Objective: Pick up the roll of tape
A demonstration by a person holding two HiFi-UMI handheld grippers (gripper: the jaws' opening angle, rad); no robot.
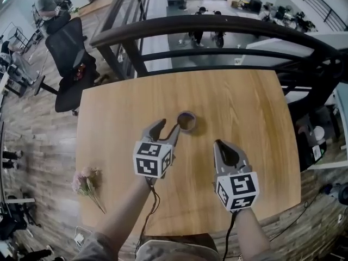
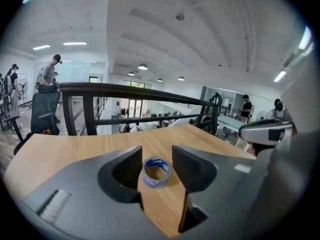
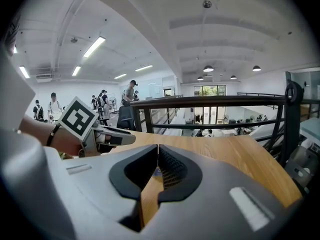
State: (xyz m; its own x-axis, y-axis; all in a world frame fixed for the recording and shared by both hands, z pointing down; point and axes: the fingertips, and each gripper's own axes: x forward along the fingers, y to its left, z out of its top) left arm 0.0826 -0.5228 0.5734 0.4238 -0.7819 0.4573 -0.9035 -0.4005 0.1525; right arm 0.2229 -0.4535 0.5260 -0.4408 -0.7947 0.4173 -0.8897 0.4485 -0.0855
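A blue roll of tape (image 1: 187, 121) lies flat on the wooden table (image 1: 255, 124), near its middle. My left gripper (image 1: 169, 126) is open just short of the roll, its right fingertip close to the roll's left side. In the left gripper view the roll of tape (image 2: 156, 172) shows in the gap between the two jaws, a little beyond them, untouched. My right gripper (image 1: 218, 144) is shut and empty, nearer me and to the right of the roll. In the right gripper view only a sliver of the tape (image 3: 156, 171) peeps past the closed jaws.
A small bunch of pink flowers (image 1: 87, 182) lies near the table's left edge. A black railing (image 1: 217, 29) runs behind the far edge, with a drop beyond. A black office chair (image 1: 69, 58) stands off the far left corner.
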